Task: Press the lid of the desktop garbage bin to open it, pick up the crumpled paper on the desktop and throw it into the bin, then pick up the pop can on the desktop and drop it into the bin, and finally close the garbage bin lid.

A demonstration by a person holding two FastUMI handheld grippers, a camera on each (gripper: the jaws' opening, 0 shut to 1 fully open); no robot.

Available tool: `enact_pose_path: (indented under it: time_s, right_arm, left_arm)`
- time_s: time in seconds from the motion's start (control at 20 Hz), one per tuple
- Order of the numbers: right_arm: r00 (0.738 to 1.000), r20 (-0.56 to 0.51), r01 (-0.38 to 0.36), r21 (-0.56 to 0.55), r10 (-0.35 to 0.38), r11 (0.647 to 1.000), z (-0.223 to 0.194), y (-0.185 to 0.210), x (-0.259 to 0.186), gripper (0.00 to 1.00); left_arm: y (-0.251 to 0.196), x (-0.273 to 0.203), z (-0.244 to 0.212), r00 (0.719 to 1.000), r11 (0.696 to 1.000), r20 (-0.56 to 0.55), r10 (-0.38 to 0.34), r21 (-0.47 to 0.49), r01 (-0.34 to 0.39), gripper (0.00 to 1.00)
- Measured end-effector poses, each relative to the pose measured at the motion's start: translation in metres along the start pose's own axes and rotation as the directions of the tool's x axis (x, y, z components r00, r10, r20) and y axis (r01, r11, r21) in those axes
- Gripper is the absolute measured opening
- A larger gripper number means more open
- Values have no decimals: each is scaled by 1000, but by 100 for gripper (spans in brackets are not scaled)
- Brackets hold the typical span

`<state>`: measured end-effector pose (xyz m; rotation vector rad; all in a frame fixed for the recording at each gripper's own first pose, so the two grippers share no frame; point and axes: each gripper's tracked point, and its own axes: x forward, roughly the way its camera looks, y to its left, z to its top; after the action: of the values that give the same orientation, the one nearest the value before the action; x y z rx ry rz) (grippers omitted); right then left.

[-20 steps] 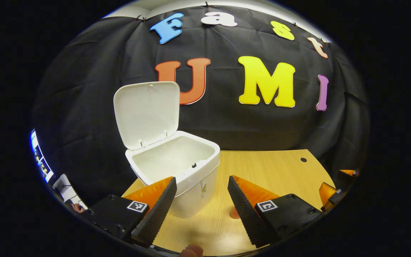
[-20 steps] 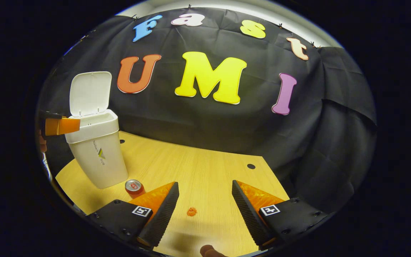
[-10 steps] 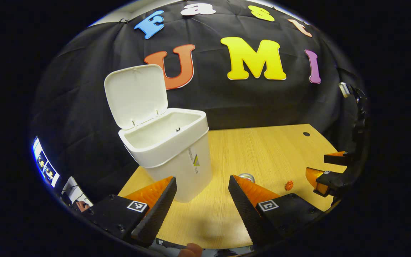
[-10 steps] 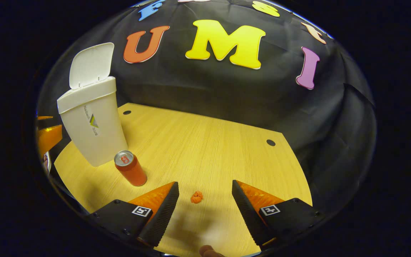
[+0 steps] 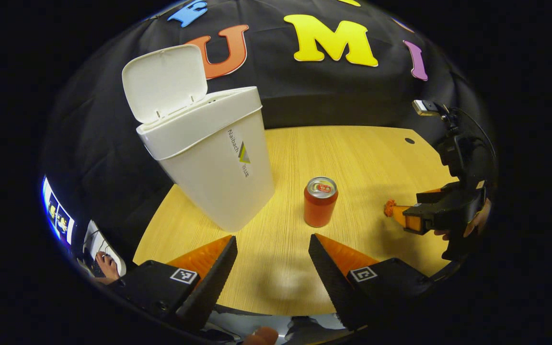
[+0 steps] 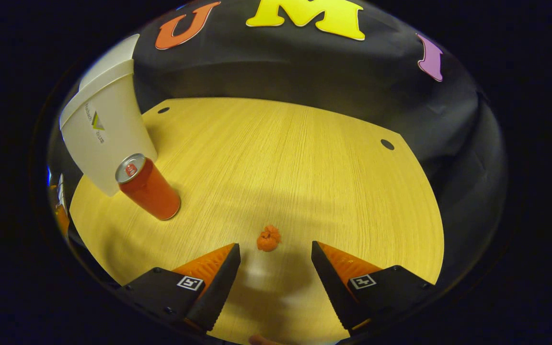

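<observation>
Bin: the white garbage bin (image 5: 211, 158) stands at the left rear of the desktop (image 6: 304, 158), its lid (image 5: 163, 81) hinged up; the opening step reads as complete.
Change, left side: over the last second the left gripper (image 5: 271, 249) has drawn back and dropped from above the bin's mouth; its fingers are spread, holding nothing.
Change, right side: the right gripper (image 6: 275, 258) has come down toward the desktop, fingers spread and empty.
Crumpled paper: the orange wad (image 6: 268, 238) lies on the desktop, just ahead of the right gripper's tips and roughly centred between them, not yet touched.
Pop can: the can (image 5: 319, 201) stands upright, near the bin, well left of the paper.
Assessment: paper pickup appears imminent; a little further advance, then closing, seems required.
Risk: the wad is small and light; it may skid.
</observation>
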<state>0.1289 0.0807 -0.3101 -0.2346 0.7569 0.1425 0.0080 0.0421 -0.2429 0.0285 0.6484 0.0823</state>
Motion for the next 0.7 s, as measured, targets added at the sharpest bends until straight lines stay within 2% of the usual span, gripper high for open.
enact_pose_path:
  time_s: [0.05,0.2,0.3,0.4,0.45,0.6,0.7]
  right_arm:
    - [1000,-17,0,-5,0,1000,-2,0,7,94]
    - [998,-69,4,-4,-4,1000,-6,-2,20,94]
    - [996,-90,-12,8,13,1000,-3,0,27,93]
    - [993,-115,-30,10,31,1000,-3,4,36,85]
    - [991,-127,-32,8,32,999,-4,4,37,77]
    - [986,-162,-39,-2,38,999,-6,7,41,74]
    - [983,-178,-44,-6,42,999,-9,9,41,63]
  left_arm:
    - [-1,1,-3,1000,1000,-11,0,2,0,99]
    - [-22,4,-10,997,997,-33,-77,-12,76,99]
    - [-30,3,-9,995,995,-26,-98,-1,98,99]
    - [-35,3,-8,994,994,-29,-107,13,107,99]
    - [-35,4,-9,994,994,-34,-105,16,105,99]
    - [-33,5,-8,994,994,-36,-107,4,107,99]
    - [-34,5,-9,993,994,-39,-110,1,111,99]
